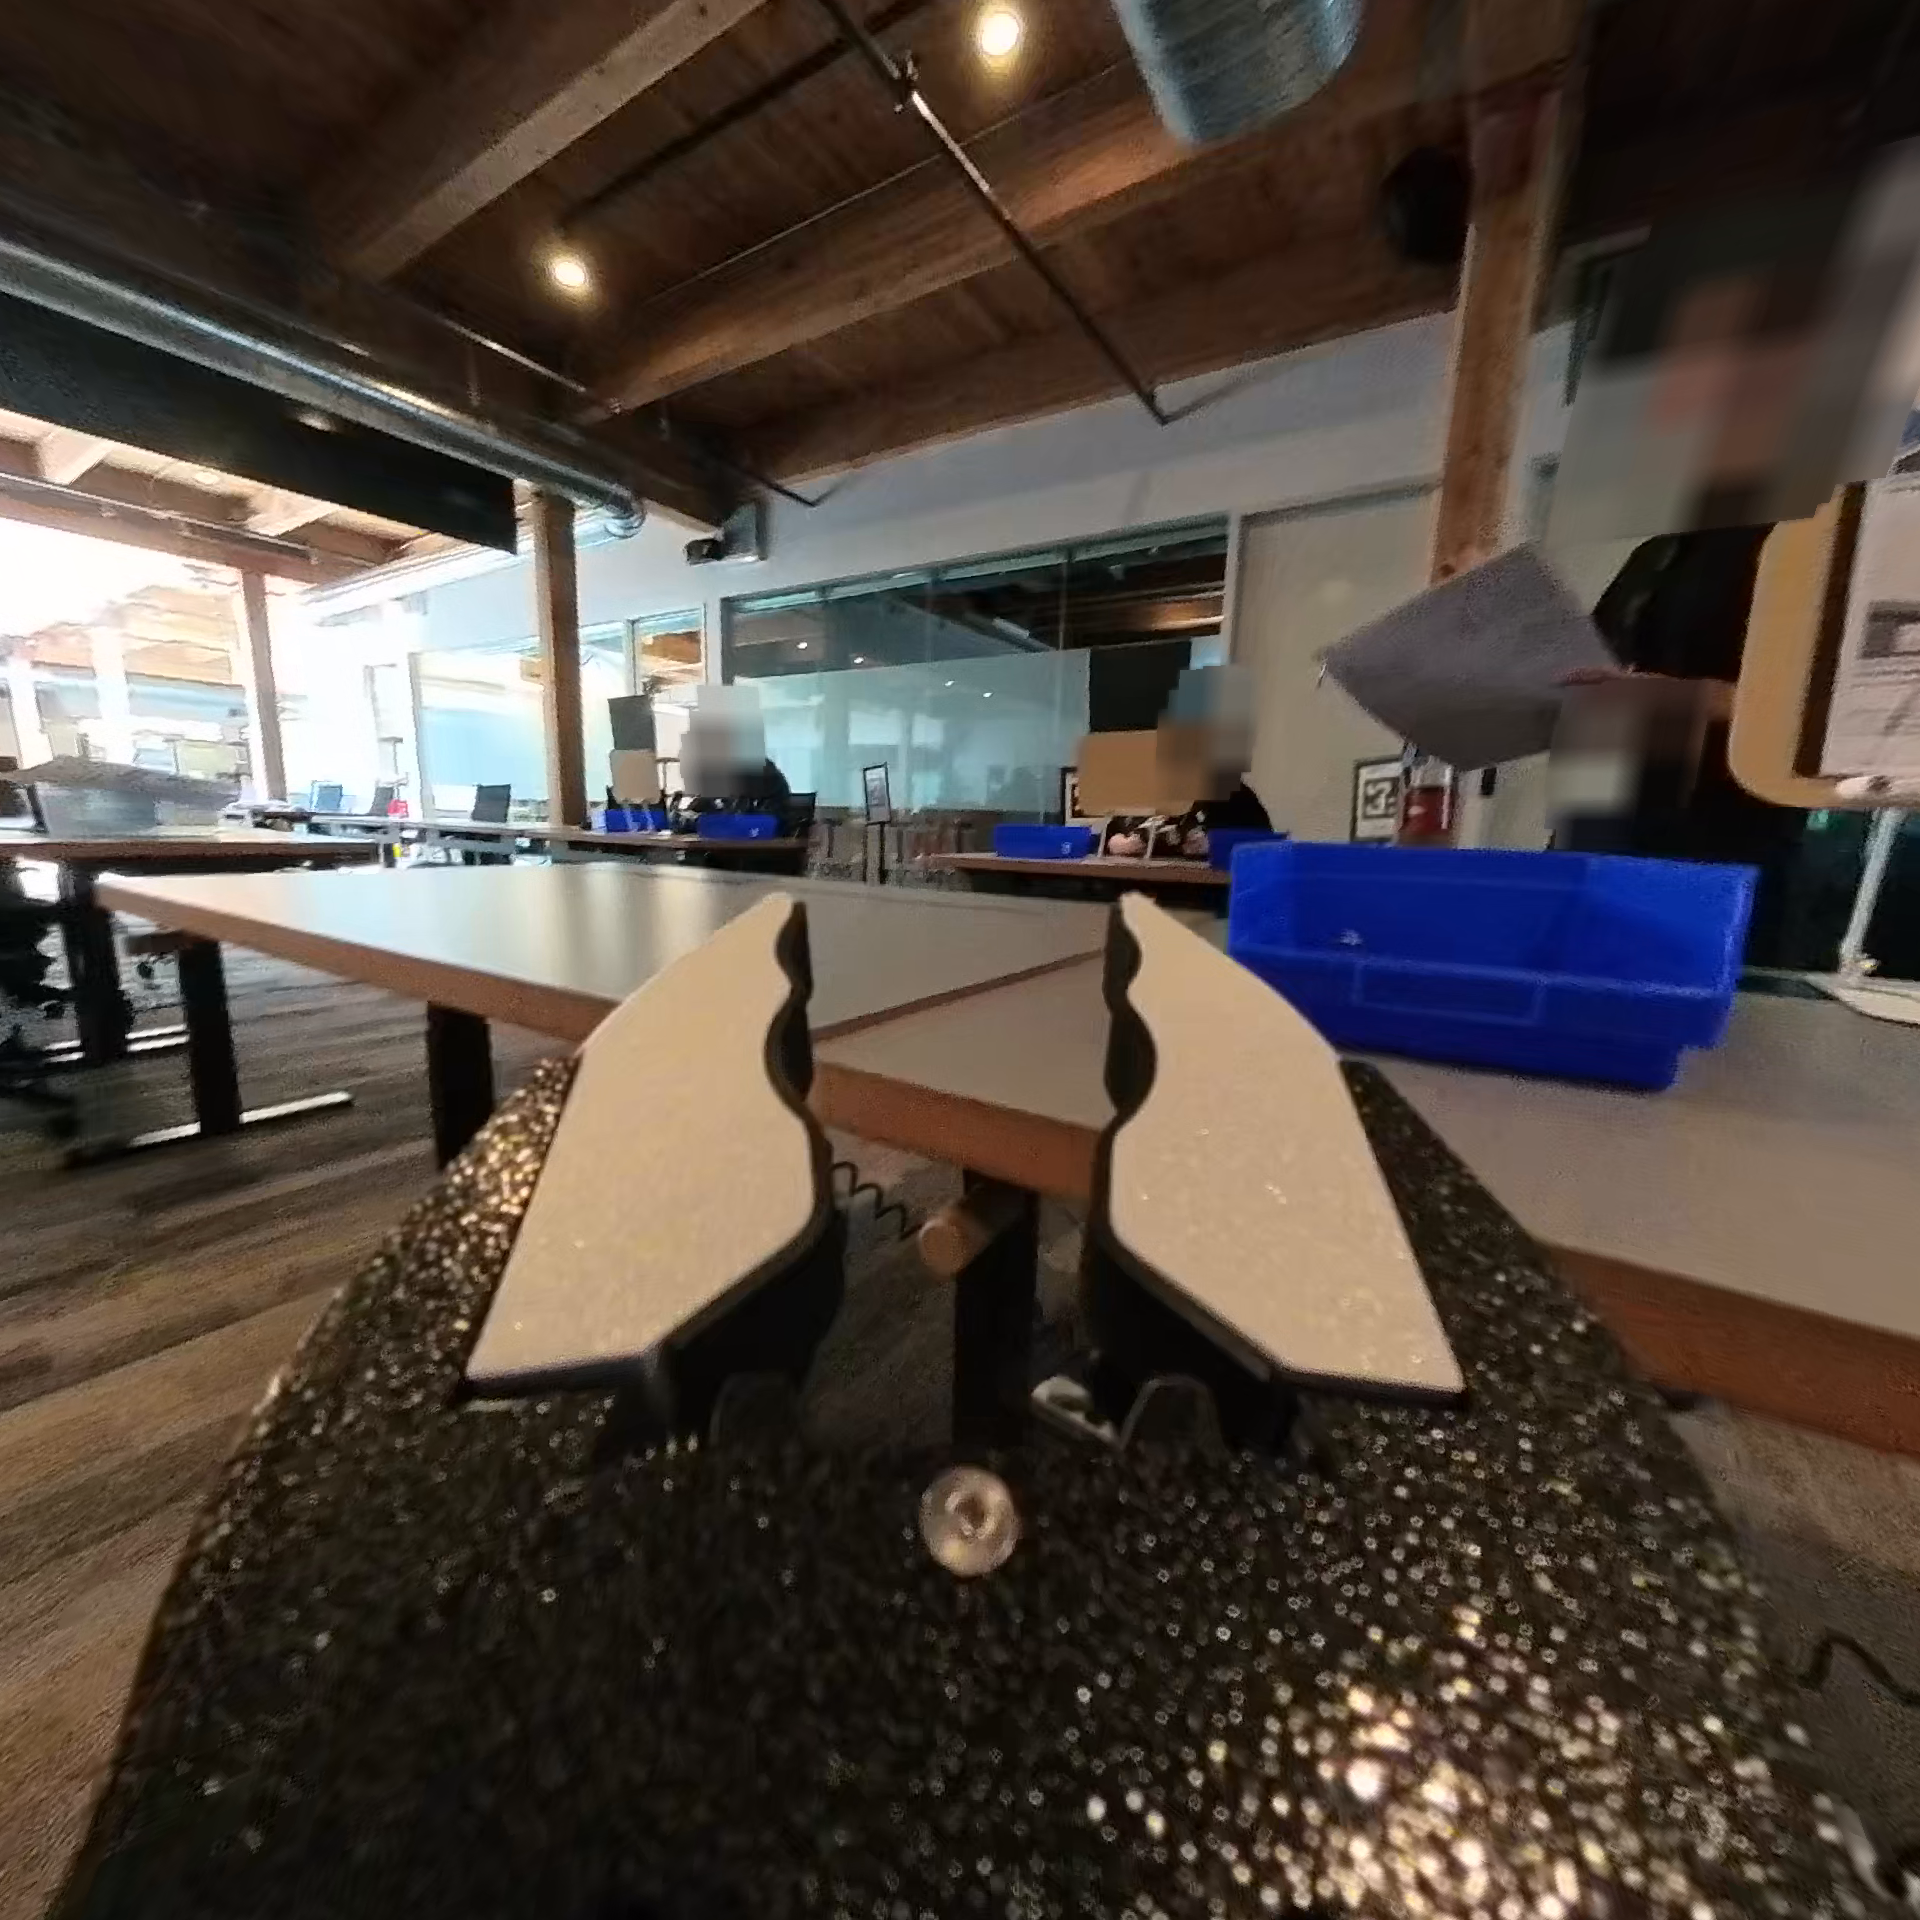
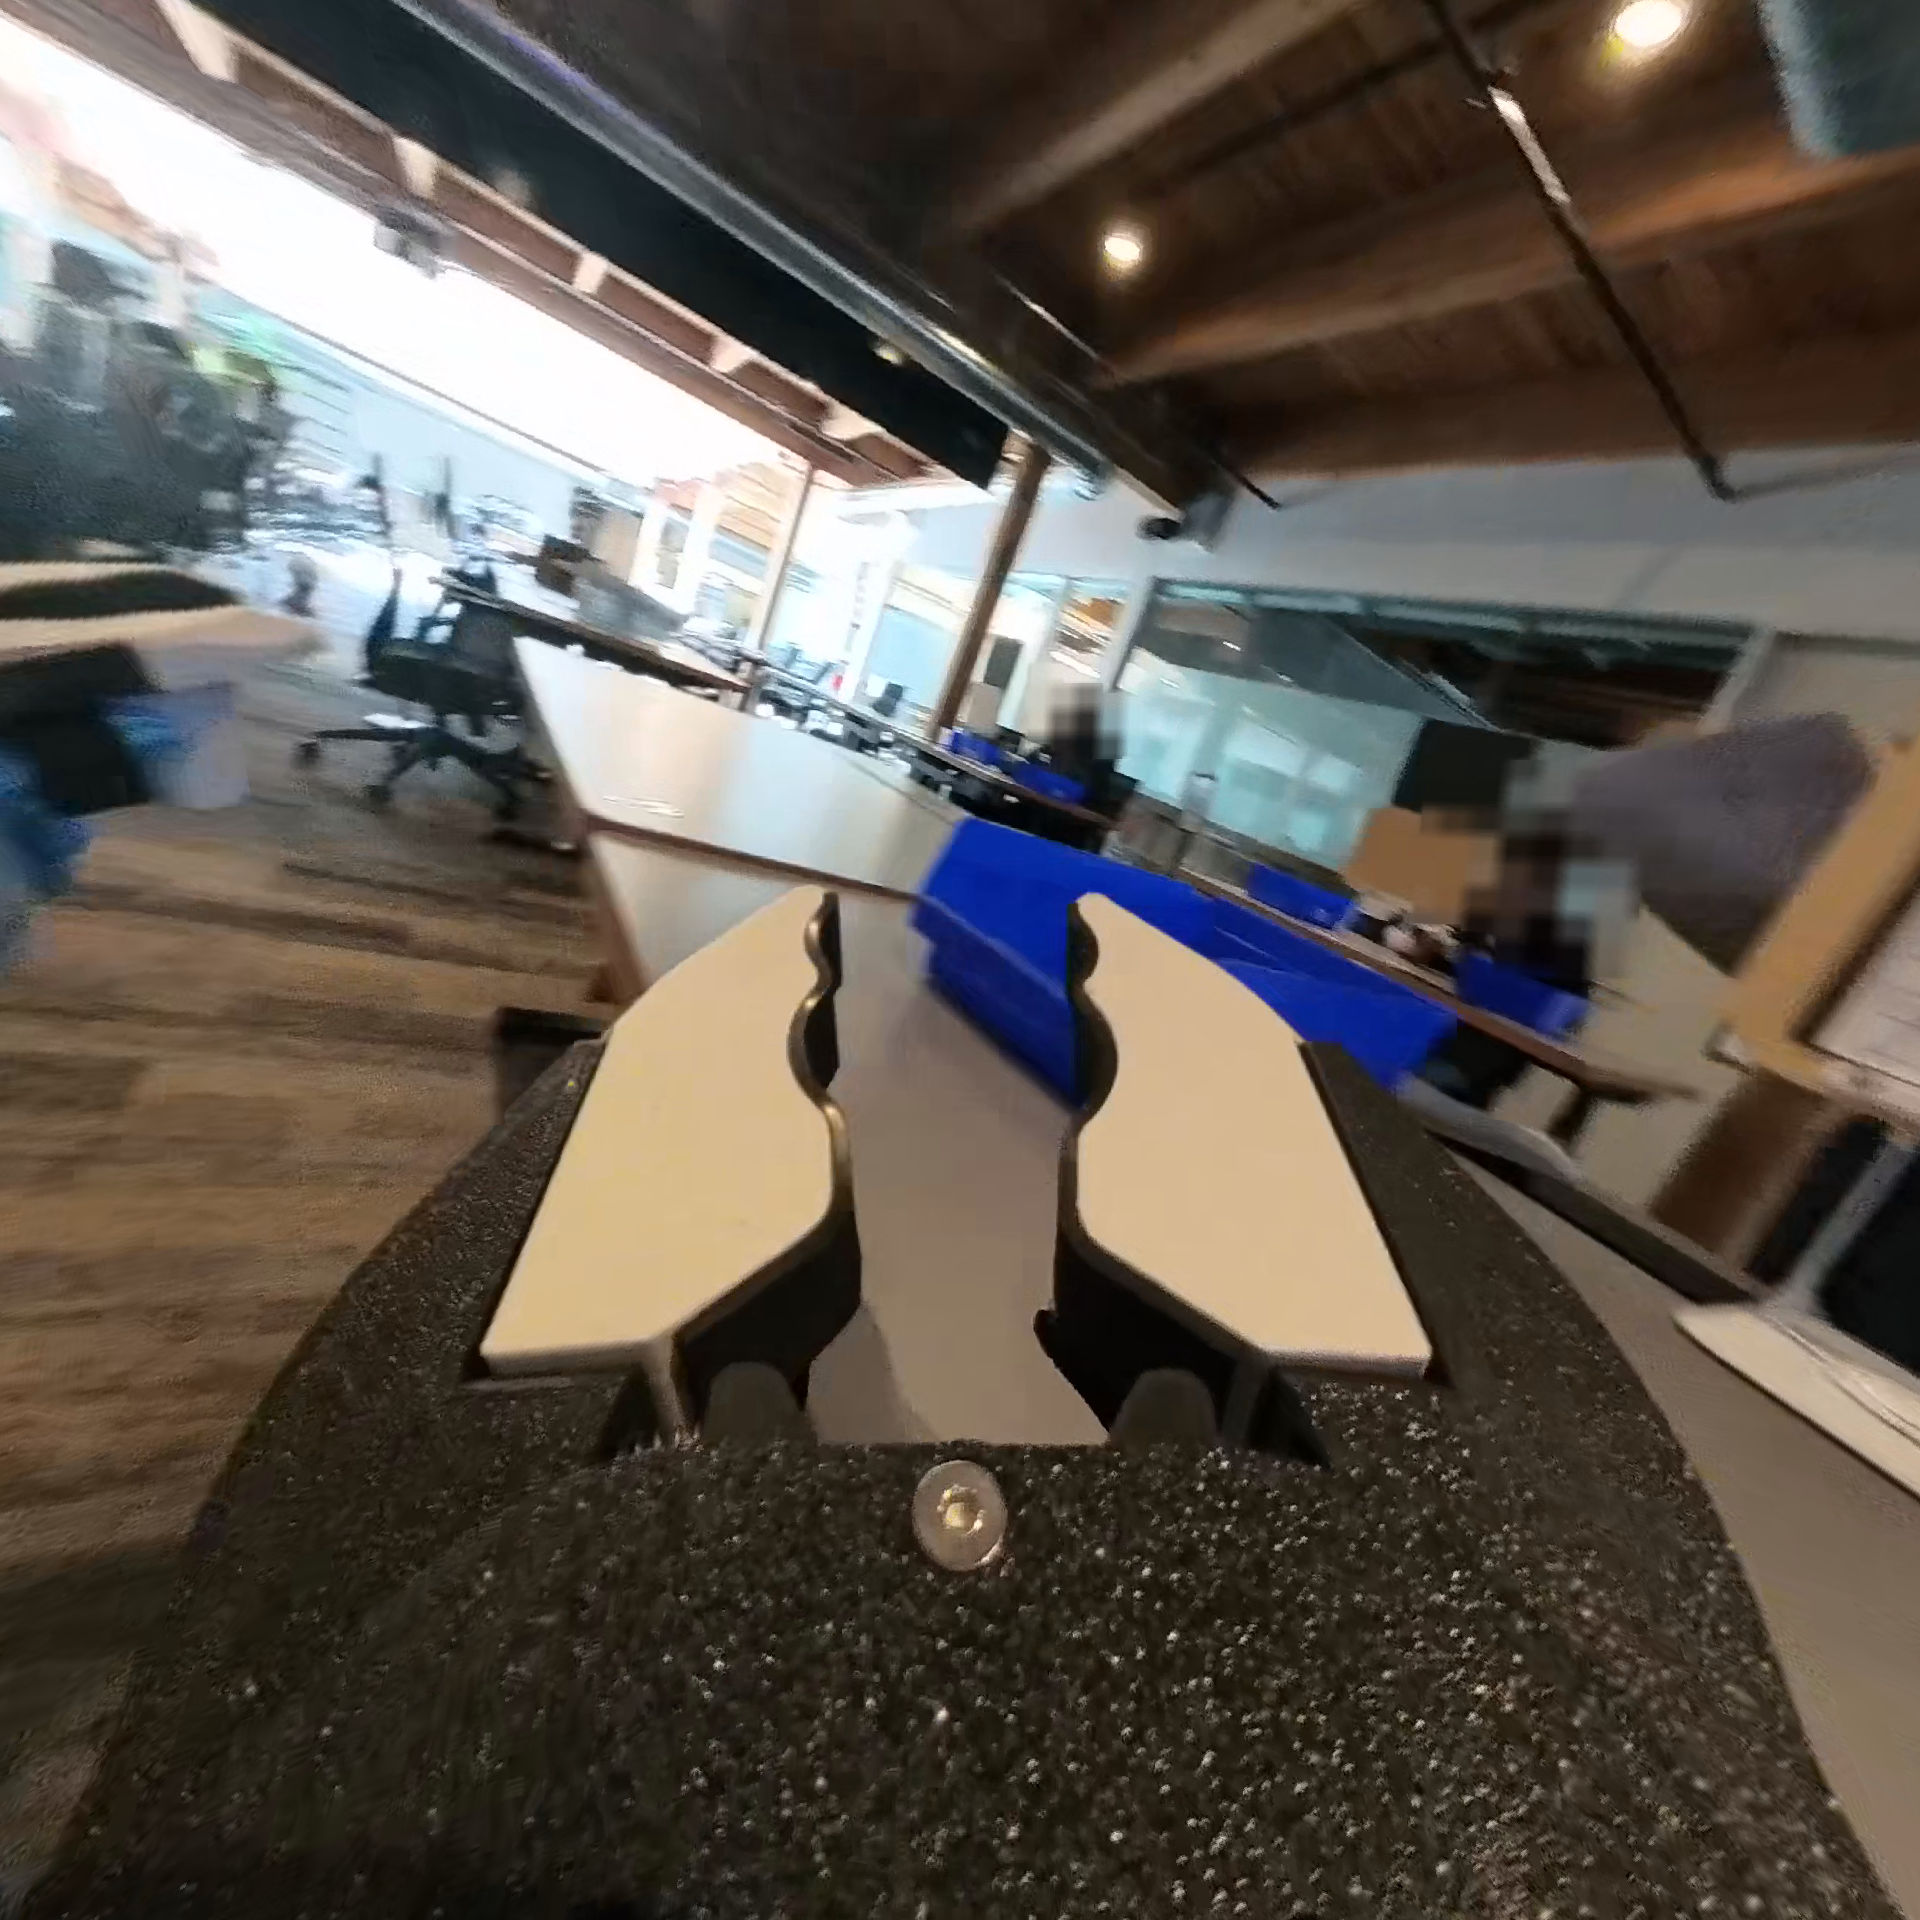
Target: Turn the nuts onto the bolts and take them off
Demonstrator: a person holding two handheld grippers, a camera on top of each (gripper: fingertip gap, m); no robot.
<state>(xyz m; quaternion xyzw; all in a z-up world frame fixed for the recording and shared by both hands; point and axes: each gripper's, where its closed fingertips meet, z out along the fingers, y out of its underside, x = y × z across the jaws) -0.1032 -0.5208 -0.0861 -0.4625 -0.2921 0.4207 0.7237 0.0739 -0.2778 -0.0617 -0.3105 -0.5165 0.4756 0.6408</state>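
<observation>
a: since both tongs, left tongs (image 1: 951, 925) and right tongs (image 2: 951, 925), gape empty over the desk (image 1: 1714, 1174), nothing's started?
b: looks so. nuts, bolts unseen, maybe inside blue bin (image 1: 1486, 966).

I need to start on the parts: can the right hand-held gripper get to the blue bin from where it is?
Probably yes. The right hand-held gripper is open and empty, the blue bin lies just ahead on the table, and nothing sits between them.
</observation>
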